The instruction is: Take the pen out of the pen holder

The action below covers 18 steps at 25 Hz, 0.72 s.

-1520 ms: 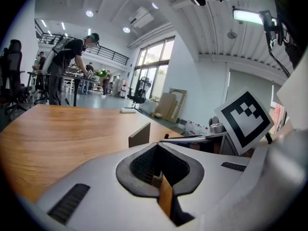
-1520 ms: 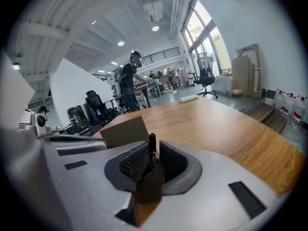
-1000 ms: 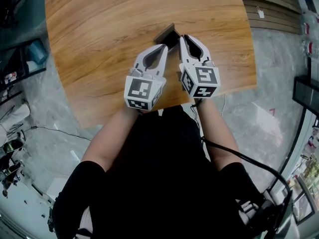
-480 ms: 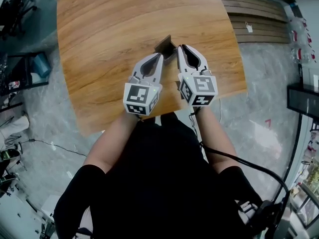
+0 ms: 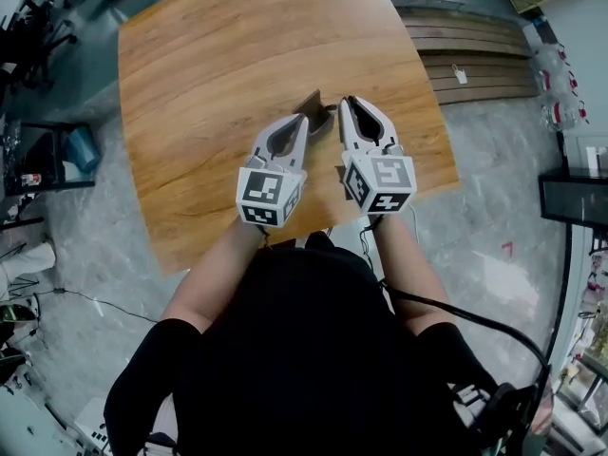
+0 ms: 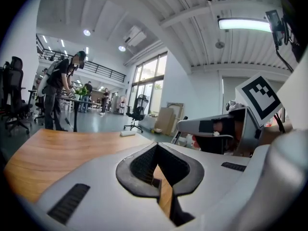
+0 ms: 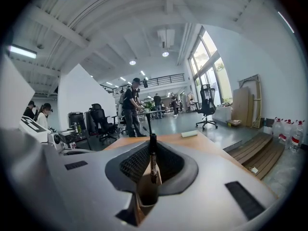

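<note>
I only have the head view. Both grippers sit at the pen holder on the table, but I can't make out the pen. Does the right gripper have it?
Observer: Yes. In the right gripper view, the right gripper has its jaws closed on the top of the pen, which stands upright.
Operator: Is it out of the holder?
Observer: No. The pen's lower end appears to sit inside the open mouth of the pen holder.
Operator: And the left one?
Observer: The left gripper has its jaws together with nothing between them. Only the wooden table shows through the gap behind the tips.
</note>
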{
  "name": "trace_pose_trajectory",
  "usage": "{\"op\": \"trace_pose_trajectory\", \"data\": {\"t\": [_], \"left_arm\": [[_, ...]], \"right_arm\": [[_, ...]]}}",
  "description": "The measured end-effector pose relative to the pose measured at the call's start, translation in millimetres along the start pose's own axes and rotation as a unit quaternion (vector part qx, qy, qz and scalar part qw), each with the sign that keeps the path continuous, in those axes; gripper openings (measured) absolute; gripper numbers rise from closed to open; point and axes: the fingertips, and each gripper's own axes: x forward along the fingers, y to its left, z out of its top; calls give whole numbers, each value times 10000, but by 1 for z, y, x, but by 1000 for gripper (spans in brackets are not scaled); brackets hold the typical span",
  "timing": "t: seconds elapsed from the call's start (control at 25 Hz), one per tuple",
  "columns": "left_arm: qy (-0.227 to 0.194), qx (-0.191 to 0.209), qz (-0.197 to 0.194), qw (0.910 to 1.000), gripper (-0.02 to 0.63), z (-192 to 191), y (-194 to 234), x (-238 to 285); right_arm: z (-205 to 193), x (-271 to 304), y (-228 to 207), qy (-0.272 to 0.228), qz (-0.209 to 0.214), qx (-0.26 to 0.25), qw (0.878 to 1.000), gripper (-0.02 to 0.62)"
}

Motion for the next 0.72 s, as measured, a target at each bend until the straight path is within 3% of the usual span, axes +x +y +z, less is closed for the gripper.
{"op": "trace_pose_trajectory", "data": {"t": [0.32, 0.72], "left_arm": [[-87, 69, 35, 9999, 0, 13, 0, -5], [108, -32, 77, 9999, 0, -5, 12, 9]], "right_arm": [[20, -6, 4, -133, 33, -66, 9999, 17], [-8, 11, -4, 124, 26, 20, 9999, 17]]}}
